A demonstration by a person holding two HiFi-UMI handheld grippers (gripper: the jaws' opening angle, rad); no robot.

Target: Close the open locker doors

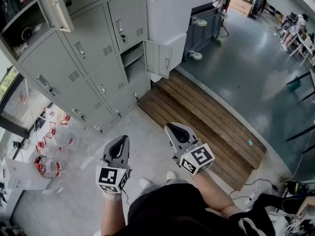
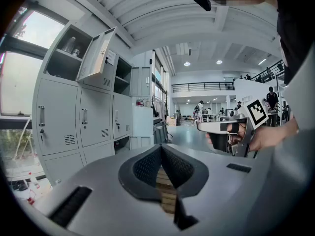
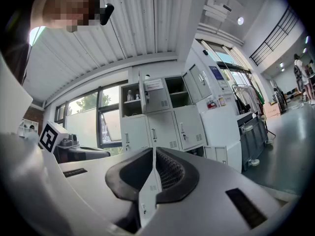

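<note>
The grey lockers [image 1: 83, 58] stand ahead at the upper left. One upper door [image 1: 54, 6] hangs open over a shelf of jars. A lower door [image 1: 165, 58] at the bank's right end also stands open. Both grippers are held low in front of the person, well short of the lockers. The left gripper [image 1: 119, 137] is shut and empty, and so is the right gripper [image 1: 170, 126]. In the left gripper view the open upper door [image 2: 98, 53] shows above the meeting fingertips [image 2: 161, 149]. The right gripper view shows the upper door [image 3: 155, 95] and the lower door [image 3: 224, 156].
A wooden slatted platform [image 1: 206, 117] lies on the floor right of the lockers. A tall white cabinet [image 1: 172, 14] stands beside the open lower door. Red-capped jars [image 1: 49, 166] litter the floor at the left. Cables [image 1: 256, 191] run at the lower right.
</note>
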